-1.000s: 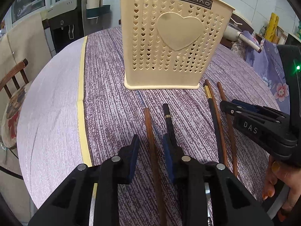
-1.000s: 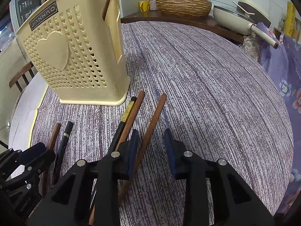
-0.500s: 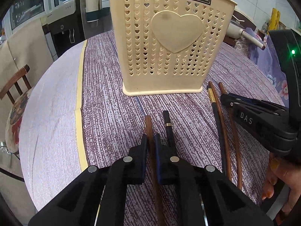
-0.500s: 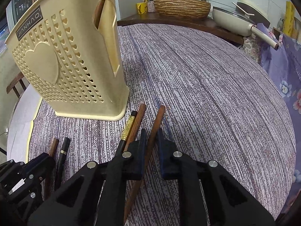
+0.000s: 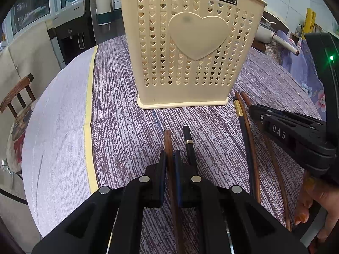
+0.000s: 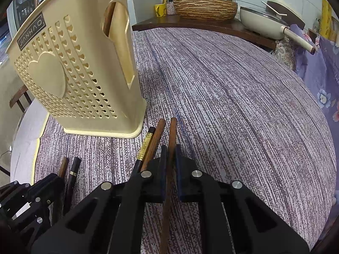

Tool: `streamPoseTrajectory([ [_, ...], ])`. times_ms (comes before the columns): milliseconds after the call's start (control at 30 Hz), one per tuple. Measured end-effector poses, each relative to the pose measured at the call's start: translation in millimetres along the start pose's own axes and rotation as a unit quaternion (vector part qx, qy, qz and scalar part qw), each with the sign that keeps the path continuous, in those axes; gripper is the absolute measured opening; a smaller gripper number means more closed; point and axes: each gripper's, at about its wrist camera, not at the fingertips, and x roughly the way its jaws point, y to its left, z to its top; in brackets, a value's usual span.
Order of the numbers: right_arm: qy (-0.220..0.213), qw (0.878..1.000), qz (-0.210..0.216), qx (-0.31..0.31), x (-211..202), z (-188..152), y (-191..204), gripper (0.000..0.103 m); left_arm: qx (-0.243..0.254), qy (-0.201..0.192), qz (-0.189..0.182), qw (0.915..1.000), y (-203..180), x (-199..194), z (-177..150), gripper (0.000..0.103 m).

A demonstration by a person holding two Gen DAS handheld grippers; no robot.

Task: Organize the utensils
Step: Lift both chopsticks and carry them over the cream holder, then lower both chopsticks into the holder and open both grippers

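Chopsticks are lying loose on the bench [image 6: 243, 97], in front of a cream utensil holder [image 5: 190, 48] that is standing upright on the purple-streaked cloth. The left gripper [image 5: 170, 158] is clenching a brown wooden chopstick [image 5: 168, 141] between its jaws, the stick running forward past the pads toward the holder. Just beside it, on its right in the left wrist view, a black chopstick with a gold band [image 5: 188, 144] is lying outside the jaws. Farther right in that view, a dark chopstick with a long gold collar [image 5: 240, 114] and a brown one touching it are pointing at the holder's base corner.

The right gripper [image 6: 170, 154] is gripping another brown chopstick [image 6: 172, 131] in the same way, its jaws closed onto the shaft. The gold-collared pair is lying just to the left of these jaws in the right wrist view, their tips near the holder's foot.

A person's hand [image 5: 313, 203] is wrapping around the right gripper's handle at the edge of the left wrist view. Behind the bench, a woven basket [image 6: 204, 8] and a cream pan [image 6: 267, 23] are sitting on a dark wooden ledge, and a wooden chair [image 5: 18, 97] is standing off to the bench's left.
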Motion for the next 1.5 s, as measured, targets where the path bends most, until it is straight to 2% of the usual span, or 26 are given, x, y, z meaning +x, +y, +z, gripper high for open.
streamPoseTrajectory([
  [333,-0.004,0.999,0.027,0.019,-4,2,-7,0.008,-0.006,-0.001,-0.01,0.9999,4,0,4,0.008],
  [533,-0.019,0.997,0.071,0.033,-21,1,-11,0.008,-0.017,-0.02,-0.017,0.9995,11,-12,7,0.008],
  [900,-0.089,0.988,0.123,0.025,-83,7,-18,0.008,-0.039,-0.086,-0.045,0.9945,27,-63,23,0.008],
  [1133,-0.134,0.982,0.13,0.015,-119,12,-20,0.008,-0.047,-0.124,-0.054,0.9897,35,-91,35,0.007],
  [1500,-0.175,0.975,0.135,-0.005,-158,22,-21,0.008,-0.051,-0.175,-0.061,0.9814,43,-128,48,0.007],
])
